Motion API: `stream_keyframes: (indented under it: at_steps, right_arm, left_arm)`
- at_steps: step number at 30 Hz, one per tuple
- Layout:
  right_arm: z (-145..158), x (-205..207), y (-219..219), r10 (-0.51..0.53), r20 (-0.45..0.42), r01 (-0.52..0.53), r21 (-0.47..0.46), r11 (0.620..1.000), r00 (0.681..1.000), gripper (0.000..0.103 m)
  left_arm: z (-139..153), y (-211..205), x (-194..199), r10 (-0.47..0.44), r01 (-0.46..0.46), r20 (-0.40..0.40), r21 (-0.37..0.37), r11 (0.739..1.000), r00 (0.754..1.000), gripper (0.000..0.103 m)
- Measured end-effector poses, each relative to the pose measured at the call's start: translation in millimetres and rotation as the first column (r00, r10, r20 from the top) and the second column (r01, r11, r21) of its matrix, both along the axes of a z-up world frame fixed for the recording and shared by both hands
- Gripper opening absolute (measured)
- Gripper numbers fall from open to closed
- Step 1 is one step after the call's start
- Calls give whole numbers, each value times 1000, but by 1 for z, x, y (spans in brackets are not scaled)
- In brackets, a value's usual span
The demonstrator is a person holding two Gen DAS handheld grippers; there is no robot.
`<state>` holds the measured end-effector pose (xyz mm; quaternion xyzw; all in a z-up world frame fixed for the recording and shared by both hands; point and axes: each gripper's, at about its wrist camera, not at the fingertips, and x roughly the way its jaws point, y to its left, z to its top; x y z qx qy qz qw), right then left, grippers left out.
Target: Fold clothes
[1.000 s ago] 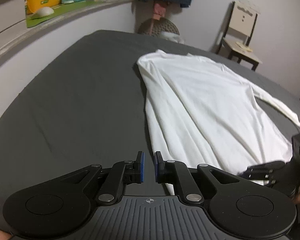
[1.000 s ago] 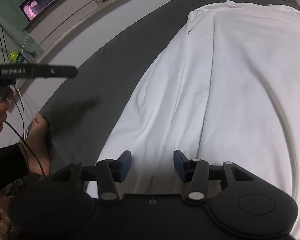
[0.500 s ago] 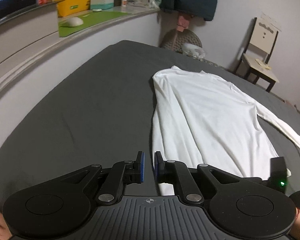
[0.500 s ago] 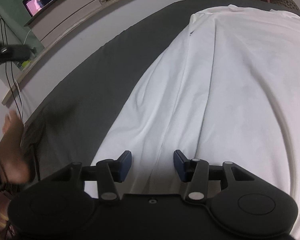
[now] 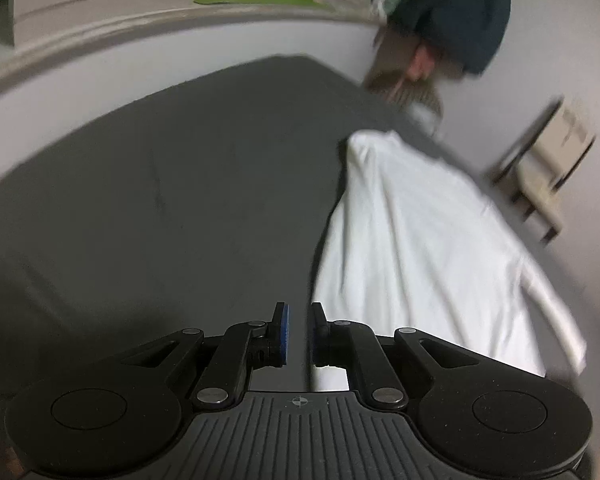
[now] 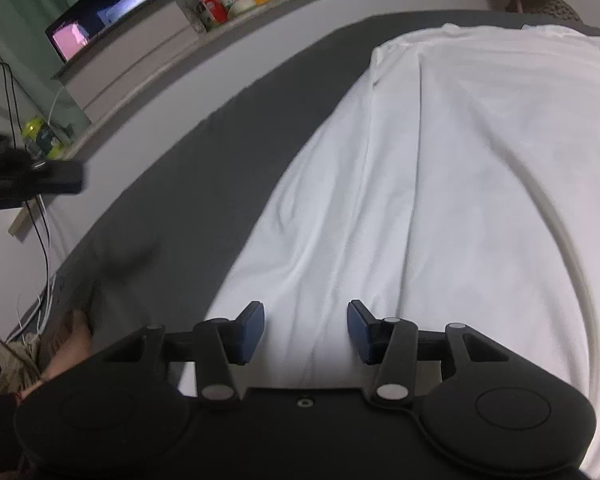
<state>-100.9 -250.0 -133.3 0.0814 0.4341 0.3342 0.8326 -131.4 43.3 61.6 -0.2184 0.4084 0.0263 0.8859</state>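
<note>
White long-sleeved shirt (image 6: 460, 200) laid flat on grey bed (image 5: 180, 200).
Left tongs (image 5: 299, 334) are nearly pressed together, empty; right tongs (image 6: 306, 332) are held spread above the shirt, nothing pinched.

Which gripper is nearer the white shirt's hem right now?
Right. The right gripper hangs directly over the white shirt near its hem, jaws apart and empty. The left gripper is off the shirt's side edge, over the dark bedsheet, nearly shut.
</note>
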Motion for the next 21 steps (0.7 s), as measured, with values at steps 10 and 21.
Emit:
stream_keyframes:
  at_steps: [10, 21]
  right_arm:
    - [-7, -11, 15, -10, 103, 19, -85, 996, 995, 46]
    - [1, -21, 7, -58, 213, 69, -48, 996, 975, 34]
  left_arm:
    - [-41, -18, -7, -134, 121, 146, 91, 988, 980, 8]
    - [-44, -21, -31, -188, 174, 43, 222, 959, 981, 8]
